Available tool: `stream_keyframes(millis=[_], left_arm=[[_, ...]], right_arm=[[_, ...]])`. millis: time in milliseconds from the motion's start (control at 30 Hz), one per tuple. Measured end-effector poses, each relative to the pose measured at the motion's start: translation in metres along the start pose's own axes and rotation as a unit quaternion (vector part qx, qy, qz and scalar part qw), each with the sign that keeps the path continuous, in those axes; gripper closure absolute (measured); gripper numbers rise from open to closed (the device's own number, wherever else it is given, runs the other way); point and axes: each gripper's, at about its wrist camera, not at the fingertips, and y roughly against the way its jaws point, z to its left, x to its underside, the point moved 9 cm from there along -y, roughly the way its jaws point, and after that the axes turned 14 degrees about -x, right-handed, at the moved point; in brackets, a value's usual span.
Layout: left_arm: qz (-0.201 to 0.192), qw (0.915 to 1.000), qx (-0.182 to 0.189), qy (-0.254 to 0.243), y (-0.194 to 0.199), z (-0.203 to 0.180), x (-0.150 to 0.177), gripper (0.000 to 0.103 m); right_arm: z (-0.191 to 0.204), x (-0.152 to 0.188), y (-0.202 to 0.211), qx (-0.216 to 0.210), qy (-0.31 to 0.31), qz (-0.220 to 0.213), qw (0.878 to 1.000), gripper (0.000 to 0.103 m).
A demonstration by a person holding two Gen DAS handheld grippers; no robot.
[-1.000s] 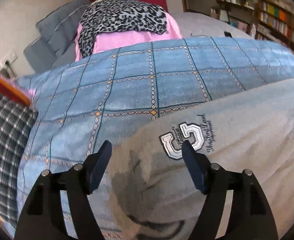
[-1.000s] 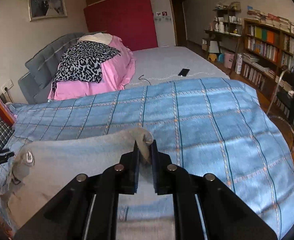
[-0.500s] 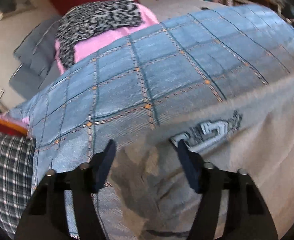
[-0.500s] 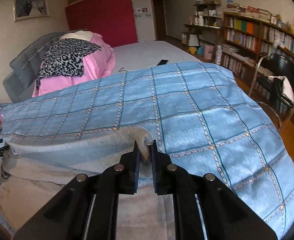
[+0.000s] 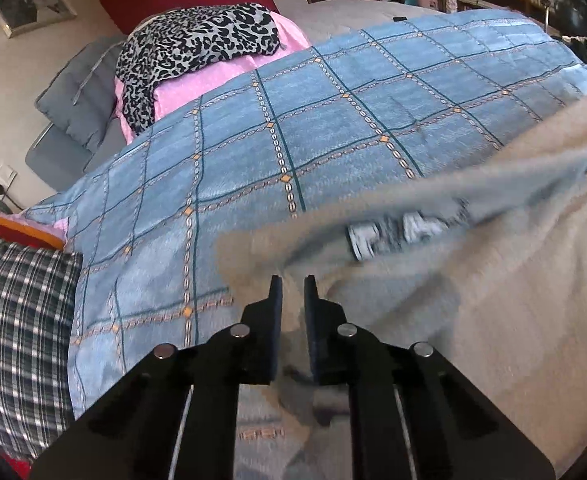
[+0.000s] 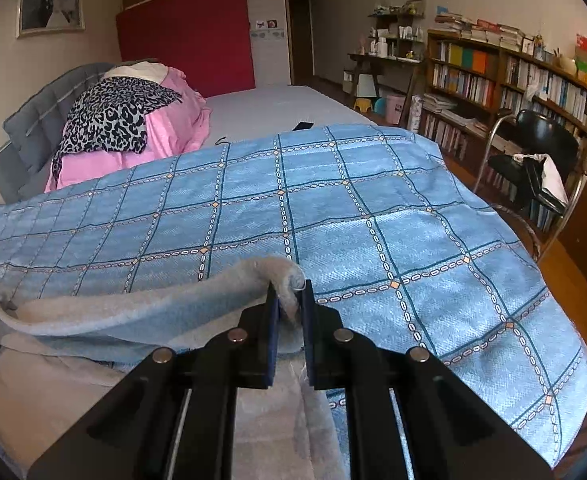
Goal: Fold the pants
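The grey pants (image 6: 93, 320) lie on the blue blanket (image 6: 333, 208), near its front edge. The left gripper (image 5: 292, 280) pinches the cloth at one end, near the white logo (image 5: 397, 232). The right gripper (image 6: 289, 286) pinches the other end, where the cloth curls over its tips. Both ends are lifted a little, and the far edge hangs between them. This looks like the first fold. Next, both grippers should carry that edge over together, keep it tight and even, and lay it on the near half.
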Motion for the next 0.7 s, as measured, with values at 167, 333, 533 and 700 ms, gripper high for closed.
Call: stream_keyframes(millis=[167, 333, 533, 700], left_arm=[[0.02, 0.9981, 0.01, 0.058, 0.019, 0.008, 0.028, 0.093], [0.103, 0.96, 0.127, 0.228, 0.016, 0.017, 0.039, 0.044], [0.138, 0.9168, 0.187, 0.325, 0.012, 0.01, 0.023, 0.023], [0.181, 0.8836, 0.214, 0.375, 0.002, -0.004, 0.008, 0.023]], right_arm=[[-0.002, 0.018, 0.006, -0.001, -0.004, 0.004, 1.0, 0.093], [-0.007, 0.039, 0.007, 0.006, -0.009, 0.008, 1.0, 0.093], [-0.017, 0.078, -0.002, 0.011, -0.029, 0.03, 0.999, 0.093], [-0.024, 0.1, -0.006, 0.01, -0.036, 0.041, 0.998, 0.093]])
